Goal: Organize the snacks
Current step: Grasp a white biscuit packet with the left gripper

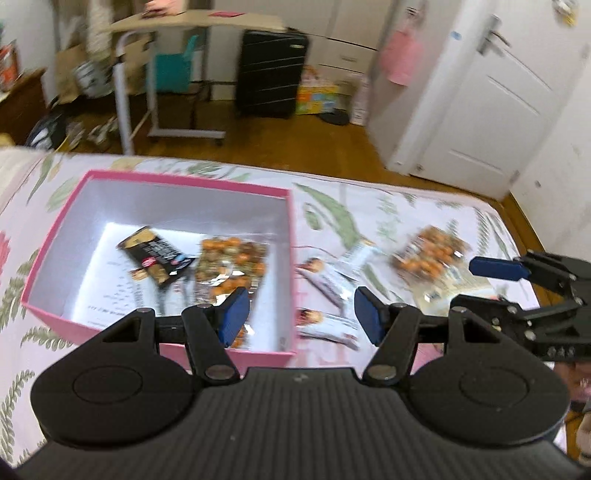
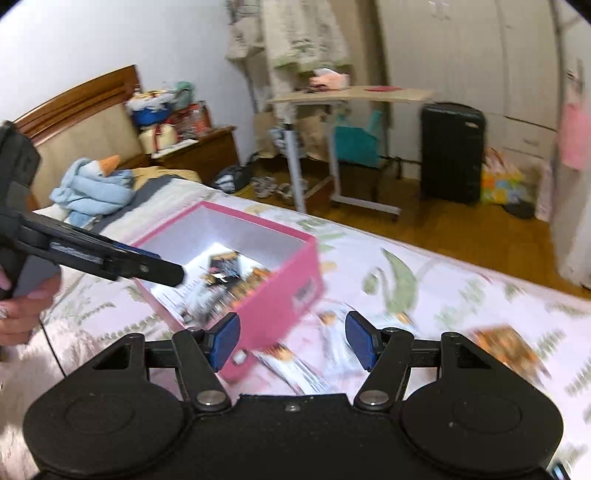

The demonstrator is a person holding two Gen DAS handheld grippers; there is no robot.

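Observation:
A pink box [image 1: 255, 360] with a white inside lies on the floral bed sheet. It holds a dark snack packet [image 1: 157, 256] and an orange mixed-nut packet [image 1: 231, 266]. My left gripper [image 1: 297, 317] is open and empty above the box's right near corner. On the sheet to the right lie white snack packets [image 1: 325, 280] and another orange nut packet [image 1: 430, 253]. In the right wrist view my right gripper [image 2: 291, 341] is open and empty, just right of the pink box [image 2: 280, 291], above white packets [image 2: 306, 369]. An orange packet [image 2: 506, 345] lies further right.
The bed sheet [image 1: 369, 206] ends at a wooden floor [image 1: 295, 140]. Beyond stand a rolling desk [image 1: 162, 26], a black suitcase [image 1: 271, 74] and a white door [image 1: 491, 96]. A blue plush toy [image 2: 92, 184] lies by the headboard. The left gripper [image 2: 110, 258] shows over the box.

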